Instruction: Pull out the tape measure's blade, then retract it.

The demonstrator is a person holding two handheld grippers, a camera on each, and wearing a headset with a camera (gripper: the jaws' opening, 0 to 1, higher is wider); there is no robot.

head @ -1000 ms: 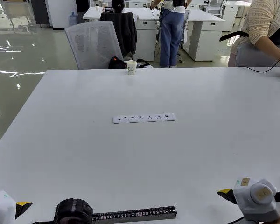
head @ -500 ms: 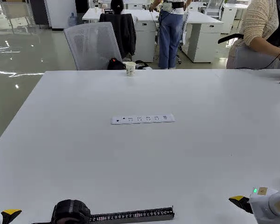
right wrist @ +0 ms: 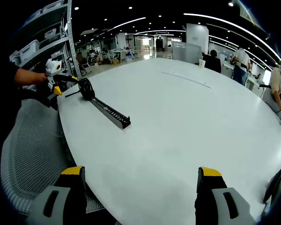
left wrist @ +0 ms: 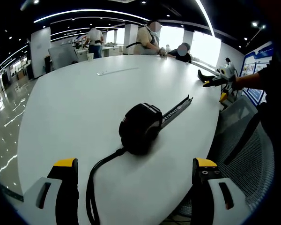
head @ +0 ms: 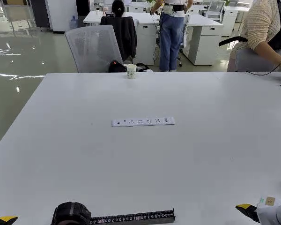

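A black tape measure lies at the near edge of the white table, its case free of both grippers. Its blade is pulled out a short way to the right and rests flat. In the left gripper view the case lies ahead of my open left gripper, with a black wrist strap curling back between the jaws. My left gripper peeks in left of the case. My right gripper is open and holds nothing, well off the blade's end. It sits at the near right.
A white power strip lies mid-table and a paper cup stands at the far edge. A grey chair is behind it. A person leans at the far right corner. Other desks and people stand beyond.
Both grippers have drawn back toward the near edge and show less in the head view. The tape measure and its blade have stayed put.
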